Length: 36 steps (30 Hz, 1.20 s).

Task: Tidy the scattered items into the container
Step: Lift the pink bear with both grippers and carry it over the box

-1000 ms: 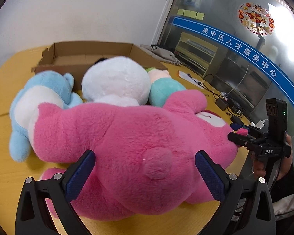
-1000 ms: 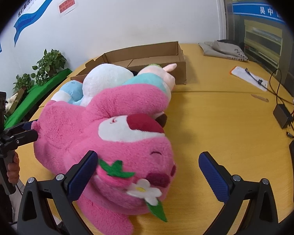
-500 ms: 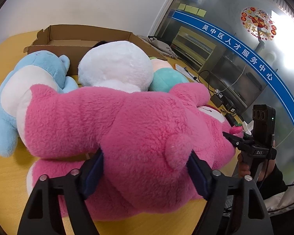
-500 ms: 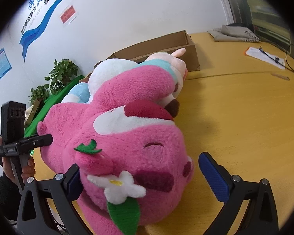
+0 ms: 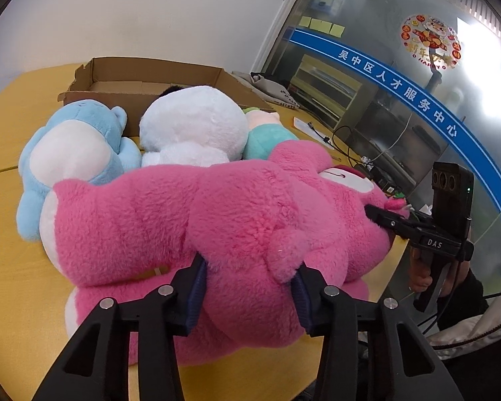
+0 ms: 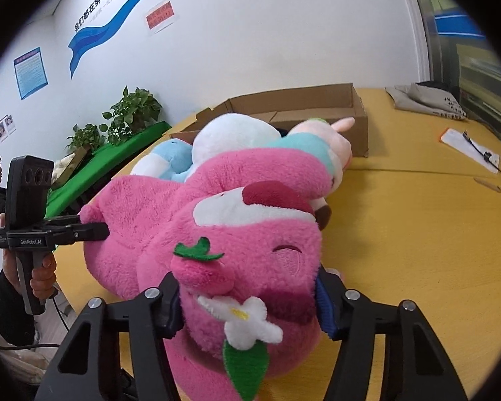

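Yellow counter [image 5: 3,267] carries pink plush [image 5: 183,220], too bulky for one grip. My left fingers [image 5: 197,287] closing on rump, right fingers [image 6: 324,304] closing on head; cardboard box [image 5: 123,83] waits behind.

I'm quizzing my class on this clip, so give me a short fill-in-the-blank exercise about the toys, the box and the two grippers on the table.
1. Both grippers are closing on the big plush toy whose fur is ____.
2. The right gripper has that toy's ____ between its fingers.
3. The open container behind the toys is made of ____.
4. Between the blue plush and the teal plush sits a round plush coloured ____.

Missing words: pink; head; cardboard; white
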Available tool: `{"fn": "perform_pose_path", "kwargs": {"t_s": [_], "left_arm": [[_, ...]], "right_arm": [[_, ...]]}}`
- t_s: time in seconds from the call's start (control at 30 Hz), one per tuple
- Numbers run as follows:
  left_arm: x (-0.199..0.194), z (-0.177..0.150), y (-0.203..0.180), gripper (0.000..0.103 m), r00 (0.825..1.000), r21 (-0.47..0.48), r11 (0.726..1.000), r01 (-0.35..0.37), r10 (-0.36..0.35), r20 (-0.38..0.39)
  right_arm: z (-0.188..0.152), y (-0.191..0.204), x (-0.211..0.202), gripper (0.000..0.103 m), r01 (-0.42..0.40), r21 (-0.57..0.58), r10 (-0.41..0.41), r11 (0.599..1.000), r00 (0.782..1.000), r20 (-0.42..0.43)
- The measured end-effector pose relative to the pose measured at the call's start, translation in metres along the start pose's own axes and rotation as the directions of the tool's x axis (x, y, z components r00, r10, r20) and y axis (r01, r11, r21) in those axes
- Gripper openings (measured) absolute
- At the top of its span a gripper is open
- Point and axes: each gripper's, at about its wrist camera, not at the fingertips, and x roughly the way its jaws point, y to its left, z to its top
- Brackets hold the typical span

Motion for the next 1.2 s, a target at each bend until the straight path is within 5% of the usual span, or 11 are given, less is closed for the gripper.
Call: {"fn": "perform_pose_path", "kwargs": {"t_s": [0.37, 0.73, 1.0, 1.2], "left_arm": [[-0.033, 0.089, -0.007, 0.048, 0.991, 0.053, 0.998, -0.027, 0.019, 0.136], [-0.006, 0.286, 0.029, 0.048, 0.975, 0.147, 0.986, -0.074, 0.040, 0.220], [0.088, 0.412, 0.101, 0.047, 0.990, 0.104, 0.993, -0.048, 0.034, 0.136], [0.206, 0.439, 0.180, 0.047, 0.998, -0.002, 0.998, -0.066, 0.066, -0.003]], "right_arm": [[0.088, 0.010, -0.015, 0.056, -0.018, -0.093, 0.032, 0.995, 0.988, 0.152], [0.256, -0.029, 0.040, 0.055, -0.005, -0.103, 0.032, 0.995, 0.965, 0.259], [0.362, -0.092, 0.128, 0.055, 0.026, -0.054, -0.011, 0.998, 0.965, 0.262], [0.387, -0.153, 0.241, 0.055, 0.079, 0.015, -0.081, 0.997, 0.986, 0.149]]}}
